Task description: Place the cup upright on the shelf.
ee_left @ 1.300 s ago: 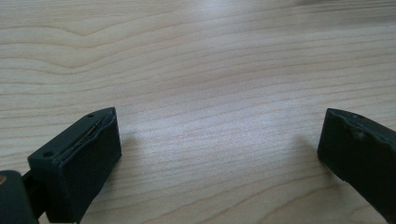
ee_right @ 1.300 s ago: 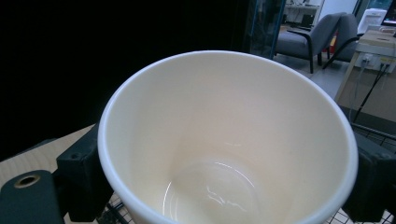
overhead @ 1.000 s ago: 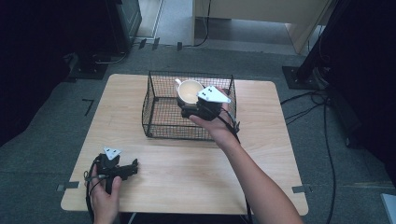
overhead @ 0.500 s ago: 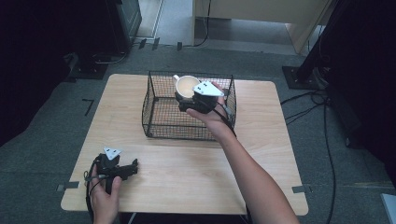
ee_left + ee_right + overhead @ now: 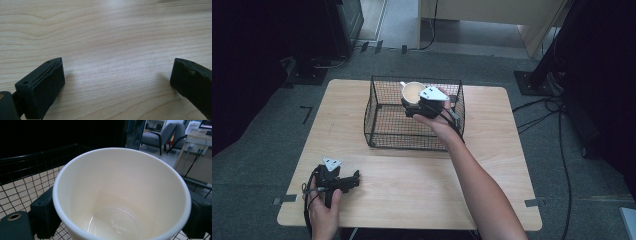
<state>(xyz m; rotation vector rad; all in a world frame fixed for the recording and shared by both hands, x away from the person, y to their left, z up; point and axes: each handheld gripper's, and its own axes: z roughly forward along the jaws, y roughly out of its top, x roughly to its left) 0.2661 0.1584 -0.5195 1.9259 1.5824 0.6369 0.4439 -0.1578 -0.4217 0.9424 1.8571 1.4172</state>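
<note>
A cream cup [image 5: 413, 92] with a small handle is held over the far side of a black wire basket [image 5: 382, 131]; its rim sits at about the height of the basket's top edge. My right gripper [image 5: 416, 104] is shut on the cup. In the right gripper view the empty cup [image 5: 125, 182] sits between the two black fingers [image 5: 43, 213], with basket mesh [image 5: 20, 187] below. My left gripper [image 5: 355, 177] rests on the table's front left, held by a hand. Its jaws stand wide open over bare wood [image 5: 112, 37] with nothing between them.
The light wooden table [image 5: 492, 165] stands on grey carpet. The person's right forearm [image 5: 482, 190] crosses the table's front right towards the basket. Cables [image 5: 557, 125] lie on the floor to the right. Dark furniture and a chair [image 5: 160, 137] stand beyond the table.
My right gripper has lifted the cup a little and carried it slightly left and away inside the basket. The left gripper has stayed where it was.
</note>
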